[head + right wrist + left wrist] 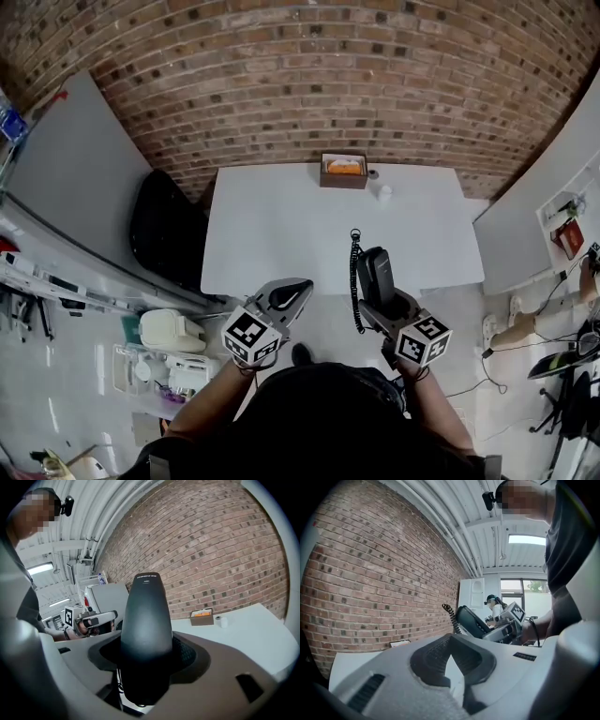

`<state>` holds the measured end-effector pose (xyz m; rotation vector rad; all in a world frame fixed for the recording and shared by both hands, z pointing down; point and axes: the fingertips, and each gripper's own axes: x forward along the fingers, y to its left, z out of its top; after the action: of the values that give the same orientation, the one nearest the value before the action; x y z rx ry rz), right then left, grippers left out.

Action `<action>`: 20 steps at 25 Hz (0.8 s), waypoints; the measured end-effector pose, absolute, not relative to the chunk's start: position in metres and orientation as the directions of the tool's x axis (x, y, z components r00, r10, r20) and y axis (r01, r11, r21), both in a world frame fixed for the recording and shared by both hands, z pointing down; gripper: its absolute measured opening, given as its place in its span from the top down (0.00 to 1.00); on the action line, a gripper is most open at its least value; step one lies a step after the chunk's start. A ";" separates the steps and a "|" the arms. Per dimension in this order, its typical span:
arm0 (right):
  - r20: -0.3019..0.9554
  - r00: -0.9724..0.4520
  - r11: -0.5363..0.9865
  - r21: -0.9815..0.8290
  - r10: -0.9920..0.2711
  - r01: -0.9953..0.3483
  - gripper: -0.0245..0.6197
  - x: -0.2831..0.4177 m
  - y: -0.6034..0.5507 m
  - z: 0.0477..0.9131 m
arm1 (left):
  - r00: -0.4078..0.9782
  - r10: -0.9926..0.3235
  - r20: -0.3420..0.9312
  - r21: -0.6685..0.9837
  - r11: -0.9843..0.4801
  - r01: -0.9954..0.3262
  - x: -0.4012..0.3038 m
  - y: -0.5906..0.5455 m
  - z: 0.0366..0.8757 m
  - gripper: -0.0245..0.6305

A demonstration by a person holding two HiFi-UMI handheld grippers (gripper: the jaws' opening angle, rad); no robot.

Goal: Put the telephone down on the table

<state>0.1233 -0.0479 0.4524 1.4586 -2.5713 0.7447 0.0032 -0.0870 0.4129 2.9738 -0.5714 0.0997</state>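
Observation:
A black telephone handset (377,270) stands upright between the jaws of my right gripper (381,296), which is shut on it. Its coiled cord (355,281) hangs down on the left side. Seen from the right gripper view, the handset (146,620) fills the middle, with the white table (243,634) ahead. I hold it above the table's (281,234) near edge. My left gripper (296,291) is beside it on the left, shut and empty, its tips meeting (450,638). The left gripper view shows the handset (471,620) and cord (451,616) off to its right.
At the table's far edge stand a brown box with something orange inside (343,171) and a small white roll (383,193). A black bag or chair (164,230) sits against the table's left side. Bins (169,333) lie on the floor at left. A brick wall (309,84) stands behind.

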 end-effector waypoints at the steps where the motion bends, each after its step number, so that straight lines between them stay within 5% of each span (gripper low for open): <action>1: 0.312 -0.540 0.426 -0.365 -0.782 -0.828 0.54 0.117 -0.054 0.452 | 0.927 -0.364 0.085 0.091 -0.924 -0.371 -0.004 -0.092 0.412 0.95; 20: 0.290 -0.684 0.579 -0.373 -0.670 -0.725 0.54 0.015 -0.145 0.454 | 0.830 -0.544 0.126 0.136 -0.819 -0.558 -0.116 -0.139 0.438 0.95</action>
<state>0.0149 -0.1449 0.4535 1.1913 -2.6858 0.7163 -0.1162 -0.1388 0.4376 2.8434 -0.8625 0.1214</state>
